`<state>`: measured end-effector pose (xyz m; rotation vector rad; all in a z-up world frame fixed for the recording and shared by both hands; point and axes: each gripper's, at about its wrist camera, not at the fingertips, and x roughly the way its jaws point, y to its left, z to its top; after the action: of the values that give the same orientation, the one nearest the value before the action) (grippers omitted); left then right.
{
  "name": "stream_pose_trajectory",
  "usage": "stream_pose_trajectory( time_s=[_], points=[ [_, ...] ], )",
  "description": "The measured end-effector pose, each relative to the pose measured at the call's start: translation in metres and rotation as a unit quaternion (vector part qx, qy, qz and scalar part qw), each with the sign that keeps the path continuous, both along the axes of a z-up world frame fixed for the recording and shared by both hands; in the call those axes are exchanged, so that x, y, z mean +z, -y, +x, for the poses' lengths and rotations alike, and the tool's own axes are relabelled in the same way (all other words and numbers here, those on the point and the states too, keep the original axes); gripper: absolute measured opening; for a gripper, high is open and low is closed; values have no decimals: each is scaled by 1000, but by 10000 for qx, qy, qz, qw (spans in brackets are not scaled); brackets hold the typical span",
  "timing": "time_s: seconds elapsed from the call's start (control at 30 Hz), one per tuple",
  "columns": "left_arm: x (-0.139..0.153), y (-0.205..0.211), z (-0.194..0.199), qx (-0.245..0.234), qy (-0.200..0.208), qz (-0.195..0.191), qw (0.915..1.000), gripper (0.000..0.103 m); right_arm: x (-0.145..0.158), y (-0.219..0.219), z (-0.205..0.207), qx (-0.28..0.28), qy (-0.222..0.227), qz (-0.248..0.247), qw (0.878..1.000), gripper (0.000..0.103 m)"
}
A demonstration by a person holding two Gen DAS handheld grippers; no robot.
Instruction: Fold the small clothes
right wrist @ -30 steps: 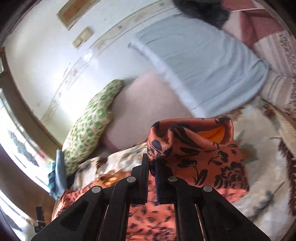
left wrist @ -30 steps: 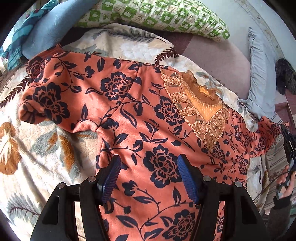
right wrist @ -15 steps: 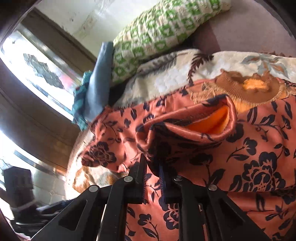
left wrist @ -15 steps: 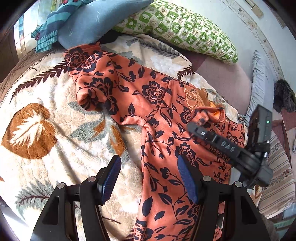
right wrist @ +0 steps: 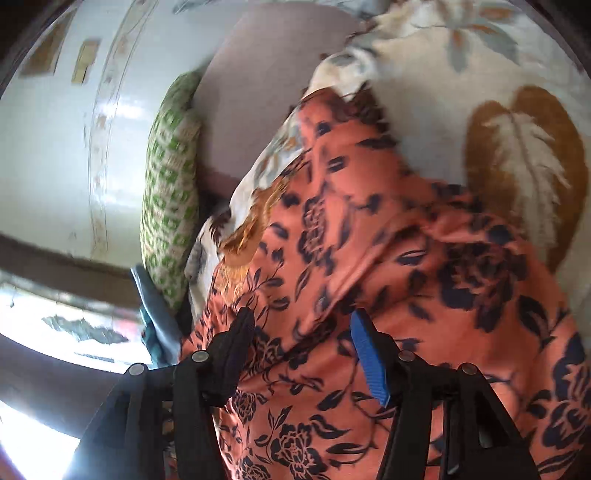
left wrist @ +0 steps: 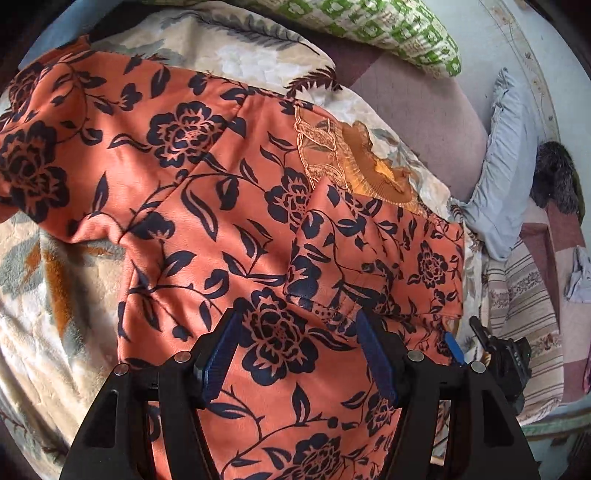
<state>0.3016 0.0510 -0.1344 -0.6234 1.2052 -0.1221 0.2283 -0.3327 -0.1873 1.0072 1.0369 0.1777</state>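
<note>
With its sleeve (left wrist: 373, 251) now laid across the chest, the floral top (left wrist: 207, 206) is released as the right gripper (right wrist: 306, 354) opens; the left gripper (left wrist: 299, 354) is held apart, empty, so one fold is judged done.

Garment (left wrist: 207, 206): orange, navy floral print, golden lace collar (left wrist: 354, 162). Blanket (left wrist: 44, 332): cream, brown-grey leaves. Pillow (left wrist: 388, 26): green-white checks. Gripper pads (left wrist: 376, 358): blue.

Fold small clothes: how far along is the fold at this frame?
Early. Done: one sleeve lies folded across the orange floral top. In hand: nothing; the right gripper is opening with no cloth pinched, and the left gripper is open. Left: the other sleeve lies spread, body unfolded.
</note>
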Motion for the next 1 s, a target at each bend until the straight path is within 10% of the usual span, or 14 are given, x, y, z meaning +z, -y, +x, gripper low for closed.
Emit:
stream_pose_trajectory(
  time_s=[0.13,0.2,0.43,0.47,0.5,0.6,0.73,1.0],
  points=[
    [9,15,-6,-206,348,-162,9991,64,-27,38,-4,-446,-164,923,9946,58],
    [26,30,-15,-369,759,546,9949,64,-38,43,1,-581,-213,1178,9911,58],
    [24,97,-13,-1100,1231,3393,9261,62,-75,67,24,-1728,-261,2195,9598,53],
    [17,104,-7,-1165,1133,3639,9172,58,-75,70,27,-1813,-293,2230,9573,46],
    [11,111,1,-1163,1027,3746,9141,46,-65,75,31,-1822,-183,2091,9606,15],
    [-9,108,24,-899,557,3682,9237,34,-18,91,39,-1756,451,1107,9772,8],
    [-32,87,46,-362,12,3106,9499,33,-33,94,52,-1225,-261,-80,9921,8],
    [0,37,28,354,356,1805,9823,32,-18,94,19,-1143,-150,53,9933,31]
  ],
)
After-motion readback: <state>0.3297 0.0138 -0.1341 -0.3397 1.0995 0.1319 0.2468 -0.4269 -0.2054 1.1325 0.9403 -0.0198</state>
